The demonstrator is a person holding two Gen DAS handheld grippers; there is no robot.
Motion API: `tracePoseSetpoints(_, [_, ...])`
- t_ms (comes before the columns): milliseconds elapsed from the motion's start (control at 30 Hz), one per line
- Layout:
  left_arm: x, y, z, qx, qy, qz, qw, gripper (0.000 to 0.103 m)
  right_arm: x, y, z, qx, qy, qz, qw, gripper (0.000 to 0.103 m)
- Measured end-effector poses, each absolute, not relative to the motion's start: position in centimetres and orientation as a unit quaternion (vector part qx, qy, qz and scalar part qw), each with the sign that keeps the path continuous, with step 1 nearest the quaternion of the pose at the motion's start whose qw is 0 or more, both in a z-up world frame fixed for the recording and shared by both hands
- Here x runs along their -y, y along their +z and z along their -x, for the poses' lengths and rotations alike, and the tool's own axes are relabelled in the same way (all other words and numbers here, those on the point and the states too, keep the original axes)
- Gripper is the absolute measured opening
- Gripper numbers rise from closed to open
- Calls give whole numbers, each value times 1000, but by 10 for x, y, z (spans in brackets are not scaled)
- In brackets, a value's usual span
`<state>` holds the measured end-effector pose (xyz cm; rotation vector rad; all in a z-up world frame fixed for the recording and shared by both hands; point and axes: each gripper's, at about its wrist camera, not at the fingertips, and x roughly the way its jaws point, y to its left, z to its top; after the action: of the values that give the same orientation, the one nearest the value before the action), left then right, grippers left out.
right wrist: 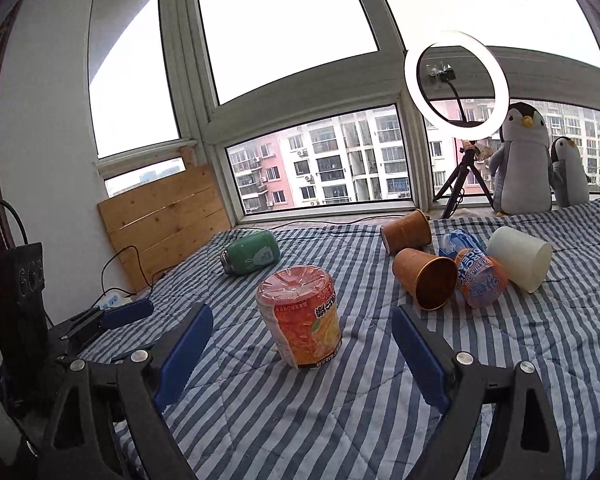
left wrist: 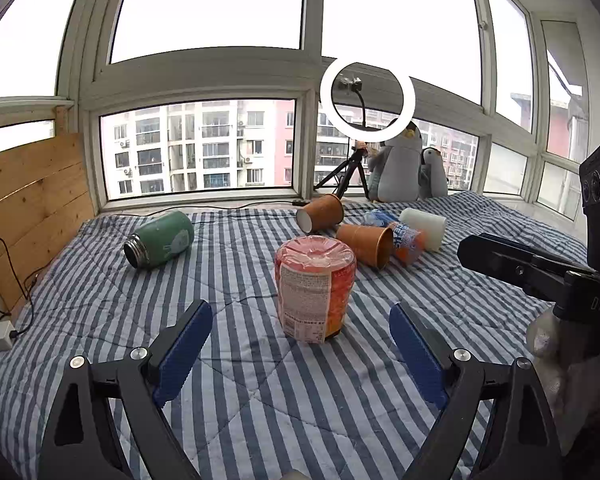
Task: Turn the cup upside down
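An orange plastic-sealed cup [left wrist: 315, 287] stands on the striped bedspread, wide end down, seen also in the right wrist view [right wrist: 300, 315]. My left gripper [left wrist: 300, 340] is open, its blue fingers either side of the cup and a little short of it. My right gripper [right wrist: 302, 340] is open too, just before the cup. Two brown paper cups [left wrist: 366, 245] [left wrist: 321, 213] lie on their sides behind it.
A green flask [left wrist: 160, 239] lies at left. An orange-blue cup [right wrist: 480, 278], a blue packet [right wrist: 458, 242] and a white cup [right wrist: 520, 258] lie at right. A ring light on a tripod [left wrist: 367, 98] and plush penguins [right wrist: 524, 160] stand by the window.
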<state>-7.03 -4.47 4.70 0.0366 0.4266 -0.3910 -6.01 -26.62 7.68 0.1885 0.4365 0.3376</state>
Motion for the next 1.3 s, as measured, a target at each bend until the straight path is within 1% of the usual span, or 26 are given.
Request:
tracePoseSetpoints(100, [44, 62, 94, -185, -191, -25, 964, 100, 267, 84, 75, -214, 173, -99, 956, 90])
tracePoseSetpoints(167, [44, 72, 112, -158, -176, -37, 971, 103, 266, 89, 85, -203, 171, -97, 959, 95])
tracePoseSetpoints(200, [45, 75, 119, -145, -170, -42, 974, 103, 265, 90, 89, -197, 164, -90, 962, 98])
tracePoseSetpoints(333, [53, 79, 136, -112, -145, -60, 981, 103, 256, 87, 101, -165, 140, -58, 975, 98])
tracePoseSetpoints(500, [54, 66, 126, -93, -126, -49, 986, 103, 263, 70, 90, -148, 102, -69, 981, 100])
tracePoseSetpoints(567, [54, 57, 117, -82, -108, -45, 990, 103, 264, 62, 83, -138, 67, -55, 987, 100])
tracePoseSetpoints(733, [47, 38, 81, -92, -86, -25, 992, 103, 267, 41, 68, -133, 17, -35, 990, 100])
tracePoseSetpoints(900, [42, 21, 52, -97, -54, -20, 994, 103, 266, 40, 69, -115, -15, -24, 993, 100])
tracePoseSetpoints(1100, [41, 14, 47, -92, -44, -14, 995, 103, 262, 38, 74, -99, -27, -12, 995, 100])
tracePoseSetpoints(1300, [50, 11, 46, -95, -49, -31, 994, 103, 272, 37, 73, -104, -28, -38, 993, 100])
